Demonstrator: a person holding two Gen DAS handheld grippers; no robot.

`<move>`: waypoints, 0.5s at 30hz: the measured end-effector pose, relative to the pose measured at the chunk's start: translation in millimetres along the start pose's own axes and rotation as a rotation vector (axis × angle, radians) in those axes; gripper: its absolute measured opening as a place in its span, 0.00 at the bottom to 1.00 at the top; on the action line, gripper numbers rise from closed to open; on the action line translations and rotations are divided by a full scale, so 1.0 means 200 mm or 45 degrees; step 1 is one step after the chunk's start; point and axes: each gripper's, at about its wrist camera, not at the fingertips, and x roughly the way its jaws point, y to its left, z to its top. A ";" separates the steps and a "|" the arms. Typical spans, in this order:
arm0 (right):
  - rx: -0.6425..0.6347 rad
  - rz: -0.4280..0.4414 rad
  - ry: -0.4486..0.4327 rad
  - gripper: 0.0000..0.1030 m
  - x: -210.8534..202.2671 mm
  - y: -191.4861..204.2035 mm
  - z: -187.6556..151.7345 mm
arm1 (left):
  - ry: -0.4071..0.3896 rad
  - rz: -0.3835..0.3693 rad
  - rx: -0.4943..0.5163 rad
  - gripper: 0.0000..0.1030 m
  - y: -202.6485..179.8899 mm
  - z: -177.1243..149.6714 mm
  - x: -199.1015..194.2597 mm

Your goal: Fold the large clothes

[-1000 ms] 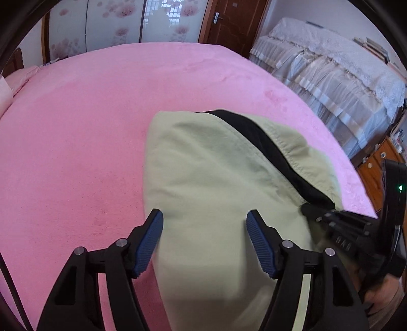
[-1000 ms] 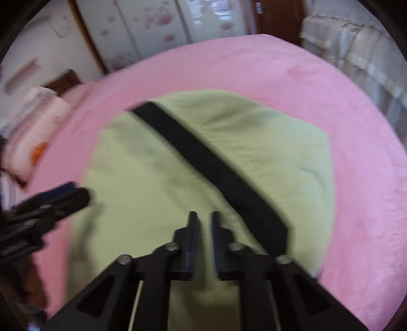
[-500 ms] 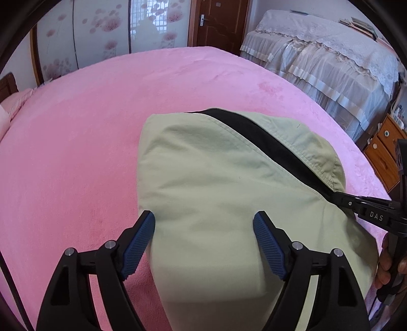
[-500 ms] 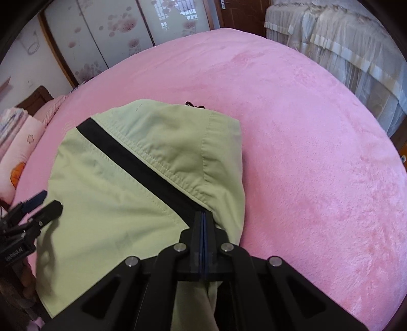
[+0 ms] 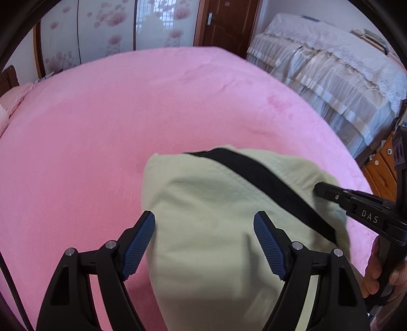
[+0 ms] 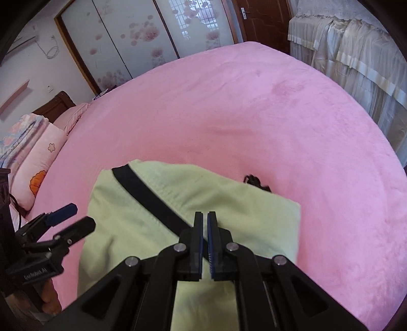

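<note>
A pale green garment (image 5: 211,203) with a black stripe (image 5: 267,183) lies folded on the pink bed cover (image 5: 101,127). My left gripper (image 5: 204,239) hovers open over the garment's near left part, its blue pads (image 5: 138,244) wide apart and clear of the cloth. My right gripper (image 6: 205,224) is shut, pinching the garment (image 6: 157,193) where the black stripe (image 6: 152,201) meets its tips. In the left wrist view the right gripper (image 5: 320,189) reaches in over the garment's right edge. A black cord end (image 6: 254,180) pokes out at the far edge.
Pink pillows (image 6: 38,157) lie at the bed's left end. A second bed with a pale frilled cover (image 5: 330,76) stands to the right, an orange wooden cabinet (image 5: 381,168) beside it. Flowered sliding doors (image 6: 142,33) and a brown door (image 5: 223,23) line the far wall.
Both hands have drawn back and a little up. The garment has come nearer with the right gripper, which closed on it at the stripe. The left jaws have spread wider.
</note>
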 end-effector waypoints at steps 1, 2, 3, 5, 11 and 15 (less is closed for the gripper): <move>0.000 -0.076 0.009 0.03 0.05 -0.03 0.01 | 0.019 0.012 -0.009 0.76 0.02 0.00 0.04; 0.015 -0.116 0.013 0.00 0.09 -0.08 0.02 | 0.021 0.039 -0.011 0.76 0.03 -0.01 0.08; 0.050 -0.102 0.020 0.00 0.11 -0.14 0.02 | 0.011 0.069 -0.003 0.76 0.04 -0.01 0.10; 0.118 -0.037 0.032 0.00 0.11 -0.24 0.01 | 0.024 0.083 0.005 0.76 0.06 -0.02 0.14; 0.079 -0.076 0.008 0.03 -0.05 -0.24 -0.01 | 0.048 0.053 -0.063 0.77 0.12 -0.04 0.08; 0.110 -0.024 -0.002 0.06 -0.23 -0.23 -0.06 | 0.017 0.037 -0.030 0.77 0.08 -0.05 -0.14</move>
